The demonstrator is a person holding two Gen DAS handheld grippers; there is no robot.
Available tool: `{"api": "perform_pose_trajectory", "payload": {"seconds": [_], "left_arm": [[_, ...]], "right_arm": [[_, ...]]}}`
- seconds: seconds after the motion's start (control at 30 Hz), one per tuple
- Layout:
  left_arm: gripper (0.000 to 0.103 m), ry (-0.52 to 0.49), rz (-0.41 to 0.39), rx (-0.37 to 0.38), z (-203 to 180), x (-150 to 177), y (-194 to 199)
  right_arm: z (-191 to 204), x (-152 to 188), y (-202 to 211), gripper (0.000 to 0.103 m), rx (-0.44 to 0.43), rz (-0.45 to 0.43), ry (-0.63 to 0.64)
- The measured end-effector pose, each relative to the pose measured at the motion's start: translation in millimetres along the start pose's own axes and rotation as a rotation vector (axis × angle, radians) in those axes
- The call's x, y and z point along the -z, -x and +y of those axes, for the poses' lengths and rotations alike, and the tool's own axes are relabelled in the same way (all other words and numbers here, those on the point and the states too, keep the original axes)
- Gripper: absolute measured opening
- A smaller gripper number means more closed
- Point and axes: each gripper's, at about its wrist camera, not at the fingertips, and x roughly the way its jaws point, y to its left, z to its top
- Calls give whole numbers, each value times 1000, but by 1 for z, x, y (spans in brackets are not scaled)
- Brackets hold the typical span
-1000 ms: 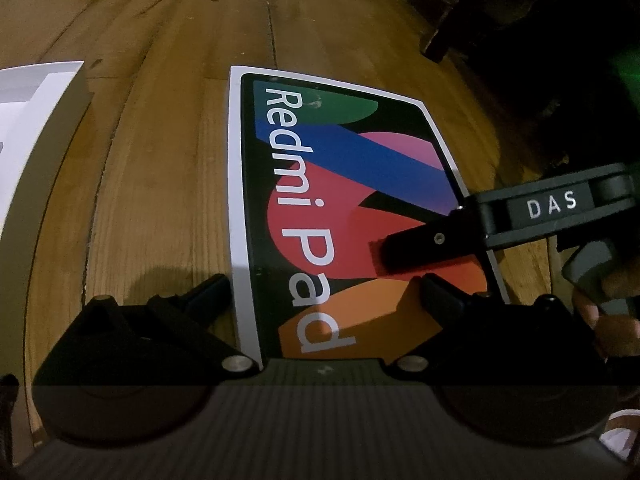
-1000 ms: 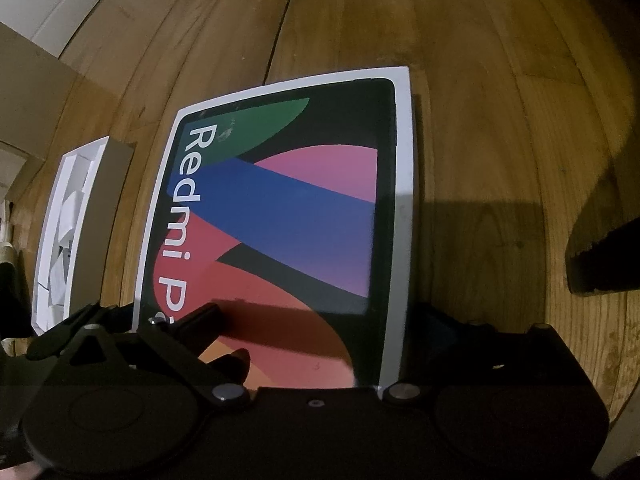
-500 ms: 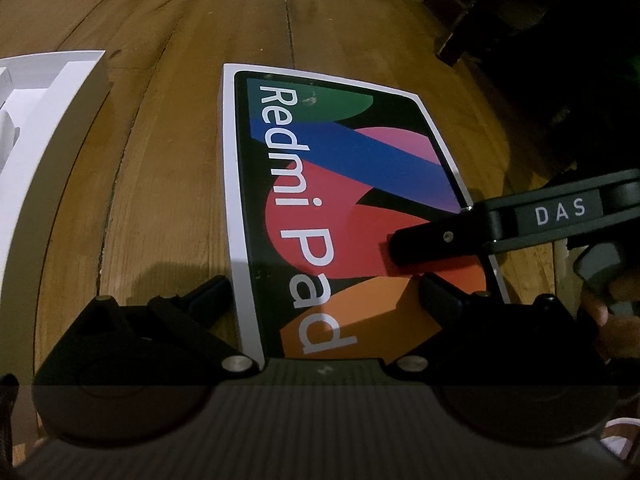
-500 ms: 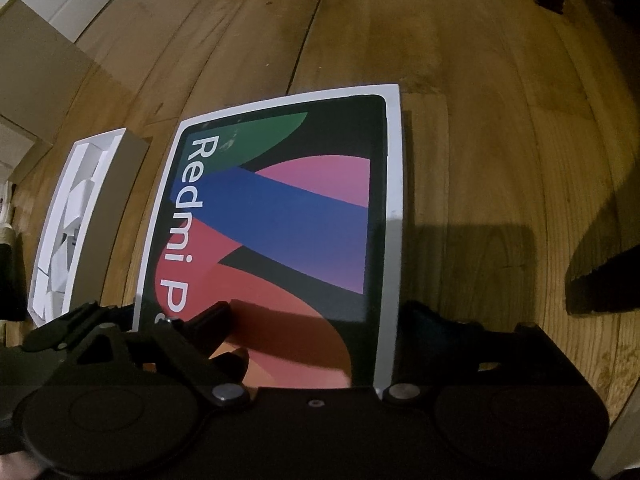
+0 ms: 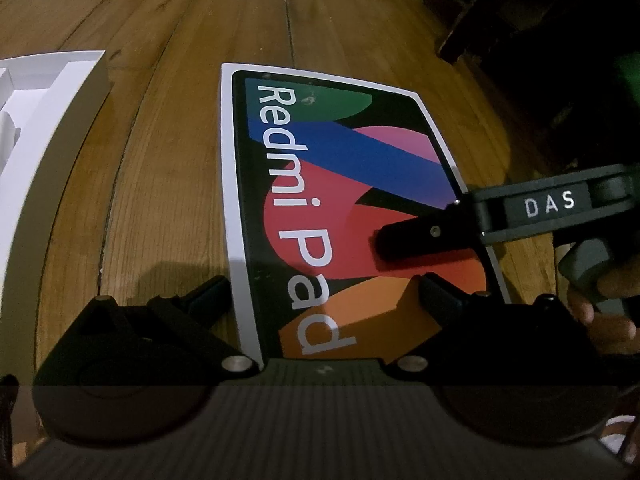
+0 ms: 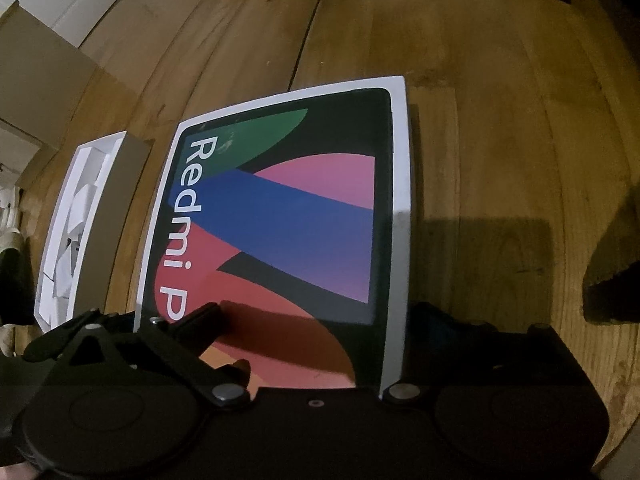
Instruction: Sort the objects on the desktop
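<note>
The Redmi Pad box (image 5: 352, 184) lay flat, printed face up, on the wooden counter (image 5: 160, 180). In the left wrist view it ran lengthwise from 6 o'clock toward 12 o'clock, with its near end under the tool.

The left gripper (image 5: 320, 300) hung over that near end with its jaws spread wide and gripping nothing. Its 9 o'clock finger stood just beside the box's left edge, and its 3 o'clock finger stood over the orange patch of the print. I could not tell whether either finger touched the box.

The right gripper (image 6: 316, 320) pointed steeply down at the same end of the box. Its jaws had just been opening and stood near their widest. The right-hand strip of the box lay between them, one finger over the red print and the other just outside the white border, and no pad visibly pressed on it. From the left wrist camera one finger (image 5: 420, 236) of the right gripper reached in from 3 o'clock across the box face. A hand (image 5: 608, 304) held its handle at about 4 o'clock.

An open white tray (image 6: 100, 220) with paper inserts sat at 9 o'clock of the box, near it but apart. Flat cardboard (image 6: 40, 80) lay beyond at 10 o'clock.
</note>
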Motion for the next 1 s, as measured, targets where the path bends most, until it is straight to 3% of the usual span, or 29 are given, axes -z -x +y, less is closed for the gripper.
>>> {"api": "perform_pose_trajectory", "payload": {"seconds": [0.47, 1.0], "left_arm": [[102, -18, -13, -41, -3, -4, 20], [101, -24, 0, -72, -3, -7, 37]], "right_arm": [[24, 2, 17, 98, -7, -37, 123], [34, 2, 30, 98, -86, -64, 123]]}}
